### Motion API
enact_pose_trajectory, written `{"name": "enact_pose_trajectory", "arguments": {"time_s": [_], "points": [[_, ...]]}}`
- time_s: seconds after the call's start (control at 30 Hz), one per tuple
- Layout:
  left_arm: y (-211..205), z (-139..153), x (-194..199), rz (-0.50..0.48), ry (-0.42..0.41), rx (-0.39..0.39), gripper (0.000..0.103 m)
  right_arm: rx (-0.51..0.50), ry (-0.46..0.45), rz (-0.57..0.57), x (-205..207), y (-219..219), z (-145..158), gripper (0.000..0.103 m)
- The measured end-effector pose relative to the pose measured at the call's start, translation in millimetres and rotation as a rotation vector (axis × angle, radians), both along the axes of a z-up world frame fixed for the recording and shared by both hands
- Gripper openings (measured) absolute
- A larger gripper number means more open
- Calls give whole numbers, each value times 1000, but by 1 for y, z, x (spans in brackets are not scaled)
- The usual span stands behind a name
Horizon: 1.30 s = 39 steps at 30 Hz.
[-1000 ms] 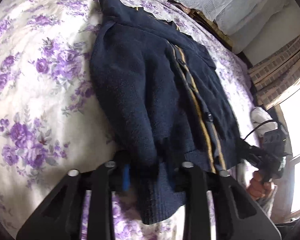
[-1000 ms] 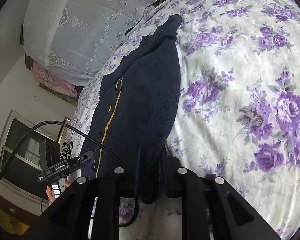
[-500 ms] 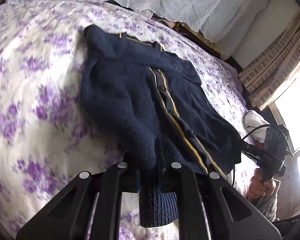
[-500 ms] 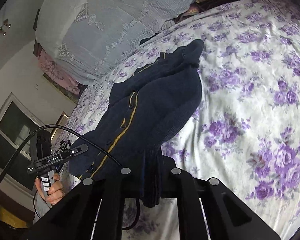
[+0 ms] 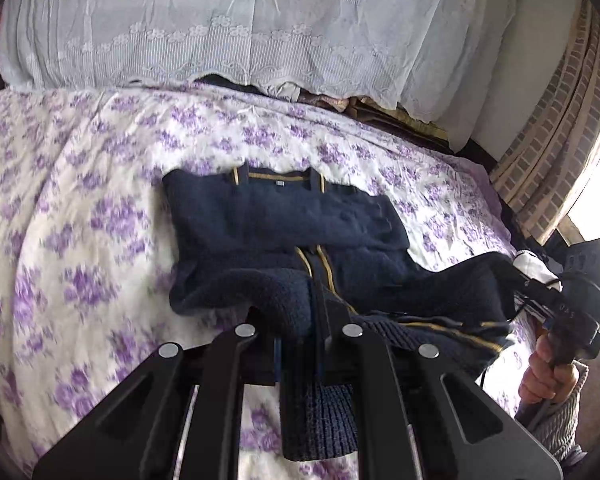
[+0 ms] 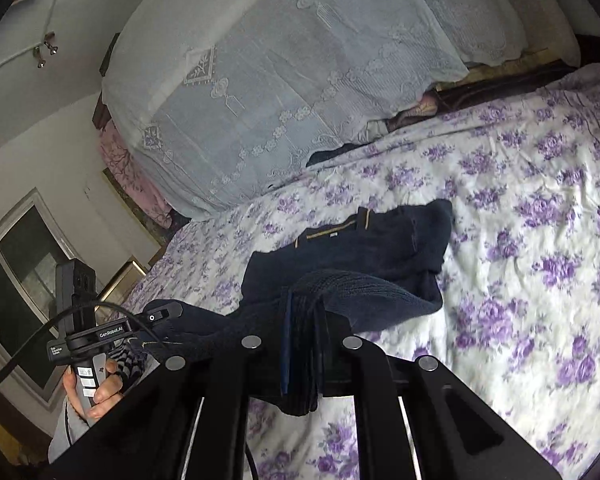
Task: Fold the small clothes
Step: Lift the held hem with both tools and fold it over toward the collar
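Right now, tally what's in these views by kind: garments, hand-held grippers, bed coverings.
Garments: 1, the navy cardigan
Hand-held grippers: 2, left hand-held gripper and right hand-held gripper, both clamping its hem
Bed coverings: 2, floral sheet, lace cover
Total: 5

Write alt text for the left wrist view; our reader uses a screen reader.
The left gripper, jaws shut, pinches the ribbed hem of a navy knitted cardigan with yellow trim, lifting it off a purple-flowered bedspread.
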<state>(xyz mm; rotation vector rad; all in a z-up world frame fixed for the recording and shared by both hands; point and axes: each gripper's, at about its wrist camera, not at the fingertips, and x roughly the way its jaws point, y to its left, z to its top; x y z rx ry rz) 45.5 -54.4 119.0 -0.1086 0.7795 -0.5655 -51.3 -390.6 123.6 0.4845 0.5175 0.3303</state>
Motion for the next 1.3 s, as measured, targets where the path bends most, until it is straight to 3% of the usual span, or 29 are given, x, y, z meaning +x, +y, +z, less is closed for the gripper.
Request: {"name": "enact_pose_trajectory", "arguments": {"time_s": [0.2, 0.37, 0.57, 0.7, 0.8, 0.97, 1.1, 1.17, 1.23, 1.3], "points": [[-20, 21, 43, 49, -30, 29, 10, 1, -11, -43, 50, -4, 19, 10], [-33, 19, 73, 103, -36, 71, 10, -4, -12, -76, 83, -6, 17, 10], [-39, 11, 102, 155, -30, 80, 10, 82, 17, -124, 123, -22, -2, 10], [-36, -4, 128, 178, 21, 40, 10, 171, 72, -147, 154, -33, -29, 10], [-37, -21, 149, 200, 60, 53, 10, 219, 115, -162, 180, -36, -48, 10], [-37, -45, 174, 243, 70, 88, 11, 139, 105, -194, 208, -21, -59, 10], [-26, -83, 196, 275, 162, -17, 18, 6, 149, -239, 234, -9, -84, 11], [-27, -100, 202, 262, 199, -13, 20, -63, 208, -240, 248, -8, -99, 12], [-27, -96, 203, 254, 201, -16, 20, -11, 224, -245, 248, -14, -106, 14], [-19, -90, 201, 257, 200, -67, 25, -9, 215, -243, 244, -16, -104, 17]]}}
